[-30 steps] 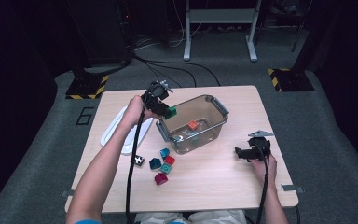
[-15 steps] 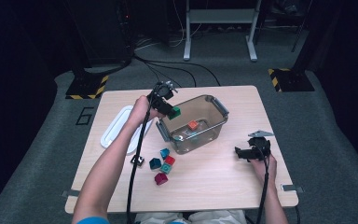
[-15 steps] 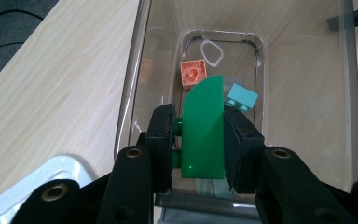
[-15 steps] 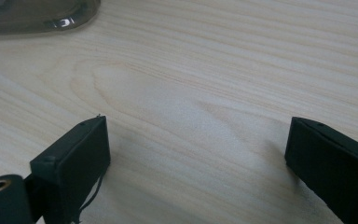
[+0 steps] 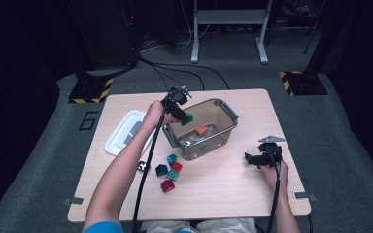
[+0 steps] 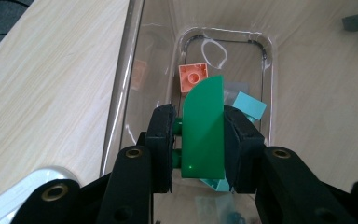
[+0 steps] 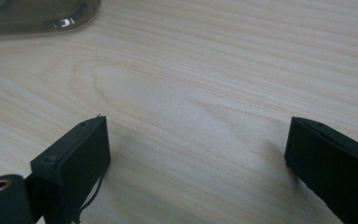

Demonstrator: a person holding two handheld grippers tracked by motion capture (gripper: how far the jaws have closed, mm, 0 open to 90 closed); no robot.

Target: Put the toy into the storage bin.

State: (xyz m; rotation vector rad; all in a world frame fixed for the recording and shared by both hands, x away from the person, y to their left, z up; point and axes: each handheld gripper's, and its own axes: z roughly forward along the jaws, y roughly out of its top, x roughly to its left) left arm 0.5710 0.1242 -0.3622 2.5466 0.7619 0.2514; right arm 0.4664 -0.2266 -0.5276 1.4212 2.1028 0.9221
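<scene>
Left gripper (image 6: 200,140): jaws clamped on a green toy brick (image 6: 203,128), one pad on its studded face and one on the opposite face, the curved edge of the brick pointing away from the camera. In the high view the same gripper (image 5: 180,116) and brick (image 5: 188,119) sit just left of frame centre, over the near-left rim of the clear plastic bin (image 5: 226,127).

Bin contents, per the left gripper view: an orange brick (image 6: 193,78) in the upper middle and a light-blue brick (image 6: 250,105) to its lower right, both lying on the floor of the bin directly beyond the held brick.

Right gripper (image 7: 196,154): jaws standing wide apart with nothing between them, low over bare tabletop (image 7: 214,70); in the high view it (image 5: 256,159) rests at lower right, well apart from the bin.

Outlying items, high view: a cluster of loose bricks (image 5: 169,171) on the table below the bin, and a white lid (image 5: 126,132) at the left.

Assessment: the step in hand appears to be depositing the green brick in the bin. Recommended practice: carry the brick fully inside the rim, lower it toward the free floor beside the orange brick, then part the jaws; release from height risks a bounce out. Keep the trailing cable off the loose bricks.
</scene>
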